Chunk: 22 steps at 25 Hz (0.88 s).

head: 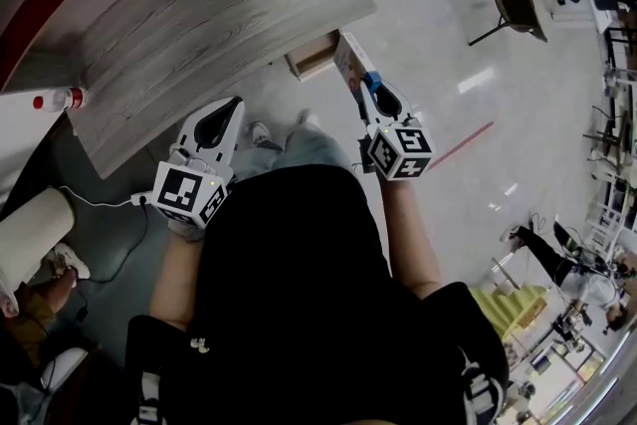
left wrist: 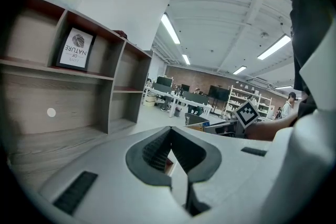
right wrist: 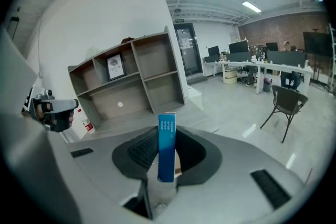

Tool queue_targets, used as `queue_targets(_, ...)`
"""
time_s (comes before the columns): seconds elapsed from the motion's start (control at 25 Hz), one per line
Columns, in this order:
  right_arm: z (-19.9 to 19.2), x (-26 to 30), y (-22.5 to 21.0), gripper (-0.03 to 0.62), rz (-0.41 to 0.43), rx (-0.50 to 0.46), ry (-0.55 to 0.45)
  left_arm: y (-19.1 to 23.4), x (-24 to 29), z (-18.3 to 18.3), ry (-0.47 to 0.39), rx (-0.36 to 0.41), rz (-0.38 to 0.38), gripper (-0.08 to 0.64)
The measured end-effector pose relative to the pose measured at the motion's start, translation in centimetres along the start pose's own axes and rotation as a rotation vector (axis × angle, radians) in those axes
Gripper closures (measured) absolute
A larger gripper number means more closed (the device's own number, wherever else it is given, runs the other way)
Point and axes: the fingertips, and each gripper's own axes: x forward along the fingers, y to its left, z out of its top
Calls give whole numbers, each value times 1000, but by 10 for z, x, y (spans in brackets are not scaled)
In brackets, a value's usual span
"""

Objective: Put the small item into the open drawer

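small blue-and-white box held in right gripper beside open drawer; left gripper empty.
left to right, head view: red-capped bottle lying at the left end of the wood-grain desk; open-fronted shelf unit standing on the desk, a framed card in one compartment; left gripper below the desk's front edge, jaws drawn together, nothing between them; open drawer projecting from the desk's front edge, its inside not readable; small box, upright and edge-on in the right gripper view, just right of the drawer and not in it; right gripper, jaws narrow and clamped on the box's lower part; dark chair well apart on the glossy floor.
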Motion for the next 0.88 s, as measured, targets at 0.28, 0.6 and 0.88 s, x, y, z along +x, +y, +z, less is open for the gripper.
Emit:
queue_targets(0.28,-27,29,-37,495,25,50,121,-3,21,2,12,-37,48,558)
queue_targets(0.6,-69,77,-76,495,76,173,258,-10,39,4,61,-52,140,558)
queue_targets(0.88,-110,114,-101,494,97,275,350,-16,38,-7,99,-67,236,558)
